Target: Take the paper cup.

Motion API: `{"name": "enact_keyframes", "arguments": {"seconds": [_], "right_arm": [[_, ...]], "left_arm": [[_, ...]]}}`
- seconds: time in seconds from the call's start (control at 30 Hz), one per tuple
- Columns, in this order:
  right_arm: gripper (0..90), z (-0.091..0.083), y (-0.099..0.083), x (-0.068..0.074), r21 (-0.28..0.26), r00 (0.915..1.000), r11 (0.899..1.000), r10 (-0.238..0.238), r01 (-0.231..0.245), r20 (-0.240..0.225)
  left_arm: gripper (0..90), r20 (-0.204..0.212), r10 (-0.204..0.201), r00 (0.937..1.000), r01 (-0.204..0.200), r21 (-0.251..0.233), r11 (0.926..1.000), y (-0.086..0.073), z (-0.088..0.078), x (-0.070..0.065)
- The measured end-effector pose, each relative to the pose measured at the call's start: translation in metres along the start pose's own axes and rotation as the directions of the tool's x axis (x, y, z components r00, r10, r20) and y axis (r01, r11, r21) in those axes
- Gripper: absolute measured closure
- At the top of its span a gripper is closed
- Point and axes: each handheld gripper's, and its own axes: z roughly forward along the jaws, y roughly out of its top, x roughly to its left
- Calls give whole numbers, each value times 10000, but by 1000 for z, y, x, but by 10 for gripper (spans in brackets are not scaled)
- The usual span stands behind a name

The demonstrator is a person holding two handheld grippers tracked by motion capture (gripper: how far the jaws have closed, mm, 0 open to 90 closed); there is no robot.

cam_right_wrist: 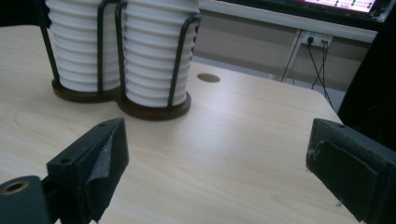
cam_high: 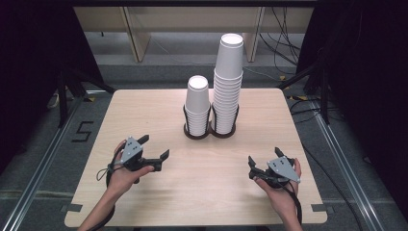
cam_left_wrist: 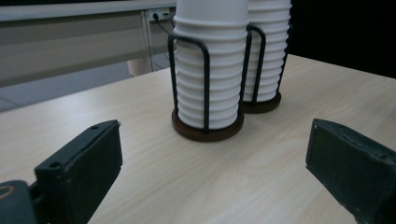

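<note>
Two stacks of white paper cups stand in a dark double wire holder (cam_high: 210, 131) at the middle of the wooden table (cam_high: 144, 110). The left stack (cam_high: 197, 104) is short, the right stack (cam_high: 228, 82) is much taller. My left gripper (cam_high: 155, 149) rests at the front left, held by a hand, jaws wide apart and empty. My right gripper (cam_high: 264, 160) rests at the front right, open and empty too. The short stack (cam_left_wrist: 210, 65) is nearest in the left gripper view. In the right gripper view the tall stack (cam_right_wrist: 156, 51) stands closest, beyond the open jaws.
A small round hole (cam_right_wrist: 208, 78) marks the table top behind the holder. Black tripod legs (cam_high: 72, 82) stand off the table's left side and cables (cam_high: 284, 43) lie on the floor at the back right. A wooden frame (cam_high: 137, 33) is behind the table.
</note>
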Motion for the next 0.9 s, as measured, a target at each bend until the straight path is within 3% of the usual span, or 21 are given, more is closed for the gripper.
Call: {"name": "enact_keyframes", "arguments": {"seconds": [0.07, 0.1, 0.33, 0.4, 0.5, 0.7, 0.8, 0.9], "right_arm": [[68, 1, 7, 2, -31, 9997, 9997, 259, -259, 34], [68, 3, 12, -1, -207, 10000, 9998, 30, -32, -81], [68, 12, 52, -2, -685, 9994, 9976, 76, -99, -330], [68, 16, 67, -3, -830, 9993, 9965, -143, 114, -337], [69, 22, 87, -2, -930, 9980, 9955, 113, -170, -618], [62, 36, 134, -5, -1347, 9972, 9908, -236, 138, -711], [48, 46, 160, -7, -1462, 9964, 9891, -316, 198, -790], [33, 56, 183, -8, -1423, 9949, 9898, -221, 78, -989]], "left_arm": [[36, 223, 158, 9996, -158, 15, 9999, 12, 6, -1], [37, 351, 265, 9990, -266, 28, 9996, 18, 9, -1], [42, 939, 1118, 9893, -1097, -276, 9936, 70, 35, -2], [34, 1031, 1215, 9872, -1199, -214, 9926, 86, 43, -1], [24, 1224, 1374, 9829, -1364, -168, 9905, 114, 59, 3], [9, 1563, 1671, 9735, -1704, 79, 9853, 159, 88, 6], [0, 1769, 1875, 9662, -1945, 227, 9806, 177, 104, 3], [0, 1890, 1907, 9633, -2021, 427, 9784, 190, 119, -2]]}}
